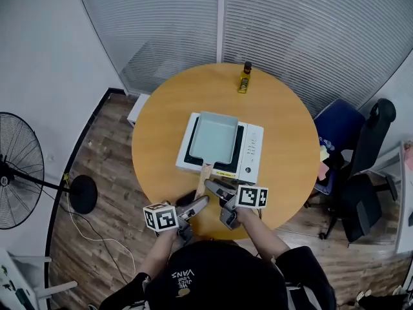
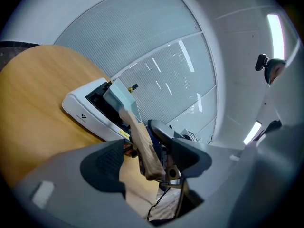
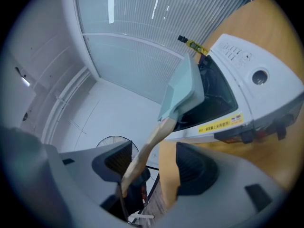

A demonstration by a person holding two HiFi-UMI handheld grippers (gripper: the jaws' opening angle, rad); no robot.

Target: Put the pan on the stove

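Note:
A pale blue rectangular pan (image 1: 213, 137) sits flat on the white induction stove (image 1: 253, 148) in the middle of the round wooden table (image 1: 161, 121). Its wooden handle (image 1: 204, 173) points toward me over the stove's front edge. My left gripper (image 1: 200, 203) reaches in from the left and stands open around the handle's end (image 2: 142, 141), with a gap at the left pad. My right gripper (image 1: 213, 186) comes from the right, also open. The handle (image 3: 152, 139) runs between its jaws, close to the left pad, and table shows beside the right pad.
A small yellow bottle (image 1: 244, 77) stands at the table's far edge. A floor fan (image 1: 19, 170) is at the left. A blue chair (image 1: 339, 131) and a black office chair (image 1: 371, 154) stand at the right. Glass walls with blinds lie beyond.

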